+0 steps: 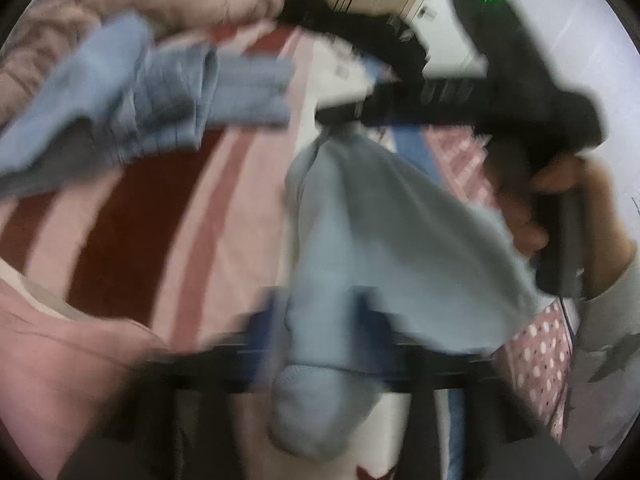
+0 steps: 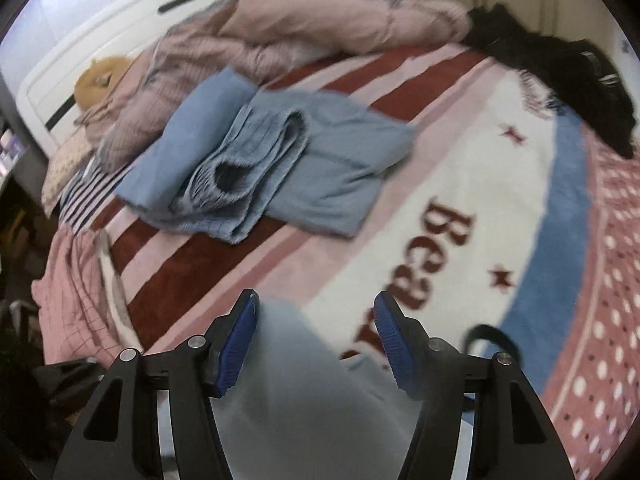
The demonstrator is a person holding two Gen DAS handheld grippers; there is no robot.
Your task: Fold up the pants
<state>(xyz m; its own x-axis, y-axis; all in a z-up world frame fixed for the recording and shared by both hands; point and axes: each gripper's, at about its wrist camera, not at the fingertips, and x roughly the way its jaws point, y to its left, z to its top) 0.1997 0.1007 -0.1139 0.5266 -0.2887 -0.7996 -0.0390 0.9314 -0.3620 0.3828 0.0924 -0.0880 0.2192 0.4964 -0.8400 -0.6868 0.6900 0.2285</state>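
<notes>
Light blue pants (image 1: pixel 360 220) hang in the air between my two grippers, above a striped bed blanket (image 1: pixel 140 216). In the blurred left wrist view my left gripper (image 1: pixel 320 312) has its blue pads against a bunch of the cloth. My right gripper (image 1: pixel 348 114) shows there at the upper right, with the cloth hanging from its tip. In the right wrist view the right gripper (image 2: pixel 316 332) has its jaws spread wide, with pale blue cloth (image 2: pixel 308 384) lying between the blue pads (image 2: pixel 236 344). A blue folded pair (image 2: pixel 260 160) lies on the blanket.
A pink quilt (image 2: pixel 280 28) is heaped at the bed's head by an orange plush toy (image 2: pixel 100 80). Black clothing (image 2: pixel 560 76) lies at the far right edge. The blanket (image 2: pixel 460 184) shows red stripes and lettering. A white headboard (image 2: pixel 120 8) stands behind.
</notes>
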